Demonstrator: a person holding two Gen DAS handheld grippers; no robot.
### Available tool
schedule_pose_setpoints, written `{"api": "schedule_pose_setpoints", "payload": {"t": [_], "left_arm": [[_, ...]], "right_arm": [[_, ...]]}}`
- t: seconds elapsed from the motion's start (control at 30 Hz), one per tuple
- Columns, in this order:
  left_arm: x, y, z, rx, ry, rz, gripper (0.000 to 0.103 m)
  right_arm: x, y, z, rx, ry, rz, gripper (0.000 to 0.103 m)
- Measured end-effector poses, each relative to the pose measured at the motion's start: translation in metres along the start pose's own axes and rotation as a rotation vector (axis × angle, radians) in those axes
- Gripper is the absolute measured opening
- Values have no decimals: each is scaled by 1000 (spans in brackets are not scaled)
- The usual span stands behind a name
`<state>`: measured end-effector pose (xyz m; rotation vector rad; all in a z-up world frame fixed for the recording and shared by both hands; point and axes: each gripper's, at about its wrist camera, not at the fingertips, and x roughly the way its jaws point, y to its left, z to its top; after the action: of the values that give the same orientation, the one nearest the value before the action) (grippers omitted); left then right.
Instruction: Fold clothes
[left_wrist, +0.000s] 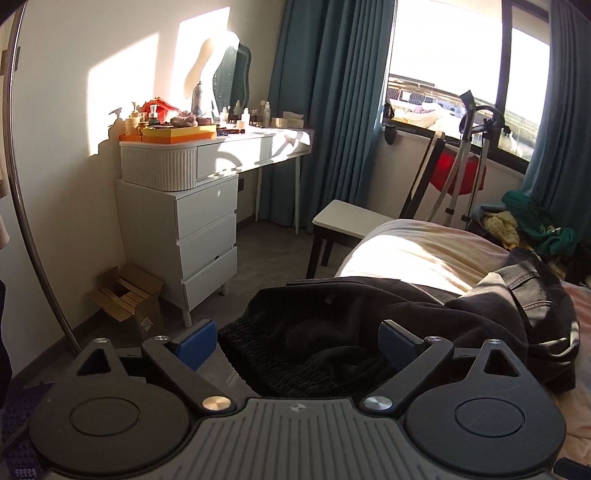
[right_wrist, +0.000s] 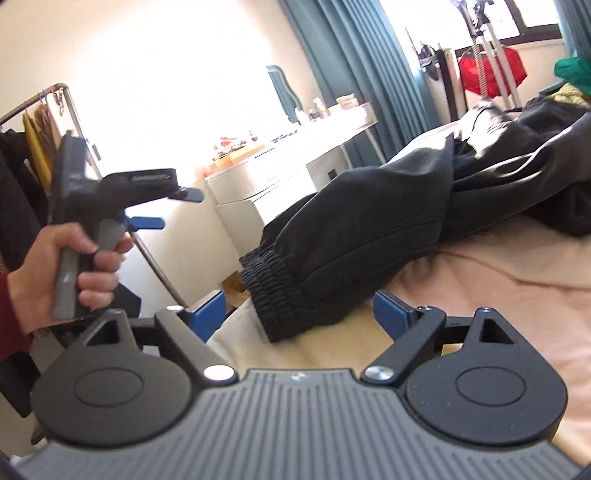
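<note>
Between our right gripper's (right_wrist: 299, 308) blue pads (right_wrist: 391, 314), spread wide and holding nothing, lies the ribbed elastic cuff (right_wrist: 275, 291) of a pair of black trousers (right_wrist: 369, 225). That cuff is our landmark. It rests on the cream bedcover (right_wrist: 498, 295), and the leg runs up and away from it towards a heaped black denim garment (right_wrist: 546, 122) further along the bed.

Our left gripper (left_wrist: 297, 341) also has its fingers (left_wrist: 197, 339) set wide, with nothing between them. In the left wrist view a ribbed edge of the same dark cloth (left_wrist: 258, 354) lies just ahead of the pads, apparently at the bed's edge; whether the pads touch it we cannot tell. Seen from the right wrist, the left gripper (right_wrist: 173, 208) is held in our left hand (right_wrist: 70, 269), off to the left of the cuff and raised clear of the bed.

We judge the trousers soft, limp and light, so they will sag and drag rather than hold shape. The cuff is the thickest, least slippery part, so we should pinch there, or on the gathered band, taking both layers. A thin single layer might slip from the pads.

Beyond the cuff stand a white drawer unit (left_wrist: 199, 236) and teal curtains (left_wrist: 332, 110).
</note>
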<state>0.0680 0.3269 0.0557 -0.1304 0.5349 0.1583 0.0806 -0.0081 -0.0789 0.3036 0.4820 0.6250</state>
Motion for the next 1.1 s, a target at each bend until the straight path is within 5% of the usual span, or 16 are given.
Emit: {"api": "schedule_pose_setpoints", "payload": {"t": [0.23, 0.4, 0.47, 0.63, 0.83, 1.1], "left_arm": [[-80, -90, -38, 84, -82, -139, 100], [-100, -149, -76, 83, -126, -224, 101], [-97, -163, -92, 60, -123, -246, 101], [-88, -172, -122, 65, -94, -219, 101], [-84, -162, -114, 37, -121, -174, 102], [-64, -167, -109, 65, -60, -163, 102]], "right_arm": [[-81, -37, 35, -34, -133, -156, 88], [-134, -54, 46, -195, -189, -326, 88], [-148, -67, 50, -165, -209, -364, 88], [-180, -99, 51, -24, -313, -396, 88], [-177, -110, 50, 4, -296, -418, 88], [-179, -110, 48, 30, -278, -417, 88]]}}
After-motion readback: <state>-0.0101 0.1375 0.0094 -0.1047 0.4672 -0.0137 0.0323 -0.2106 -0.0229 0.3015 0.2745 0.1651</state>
